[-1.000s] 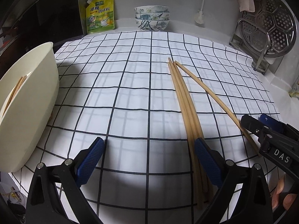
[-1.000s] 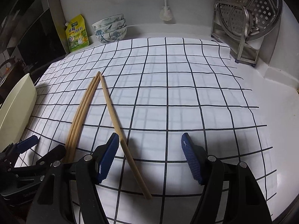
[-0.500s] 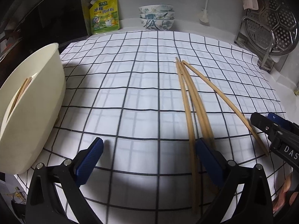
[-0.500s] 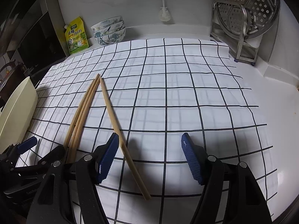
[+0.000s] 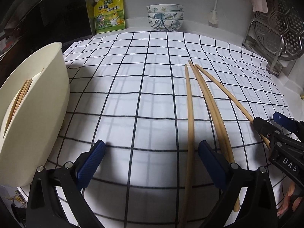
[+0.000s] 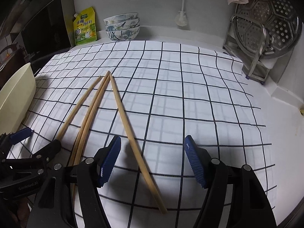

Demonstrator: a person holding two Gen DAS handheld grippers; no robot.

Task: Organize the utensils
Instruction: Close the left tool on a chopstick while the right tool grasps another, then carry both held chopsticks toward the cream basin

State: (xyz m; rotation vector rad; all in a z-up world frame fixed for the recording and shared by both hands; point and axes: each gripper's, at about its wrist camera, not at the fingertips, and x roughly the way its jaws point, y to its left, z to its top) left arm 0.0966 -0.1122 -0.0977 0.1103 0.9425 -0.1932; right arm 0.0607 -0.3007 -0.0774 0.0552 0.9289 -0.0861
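Four long, pale wooden chopsticks (image 5: 190, 125) lie on the white cloth with a dark grid (image 5: 133, 87) that covers the surface, their far tips close together and their near ends fanned apart. One lies alone to the left in the left wrist view, two run side by side in the middle, and the fourth angles off to the right. The left gripper (image 5: 152, 163) hangs low over the cloth with its blue-padded jaws apart and clamped on nothing; the lone stick passes between them and the pair runs under the right-hand jaw. The right gripper (image 6: 152, 161) also has its jaws well apart, with the angled chopstick (image 6: 133, 142) lying on the cloth between them, nearer the left-hand pad. A cream plastic tub (image 5: 28, 117) at the cloth's left edge holds more chopsticks. Against the back wall stand a yellow-green pouch (image 5: 110, 13), stacked floral bowls (image 5: 165, 17) and a perforated steel steamer plate in a rack (image 5: 281, 26).
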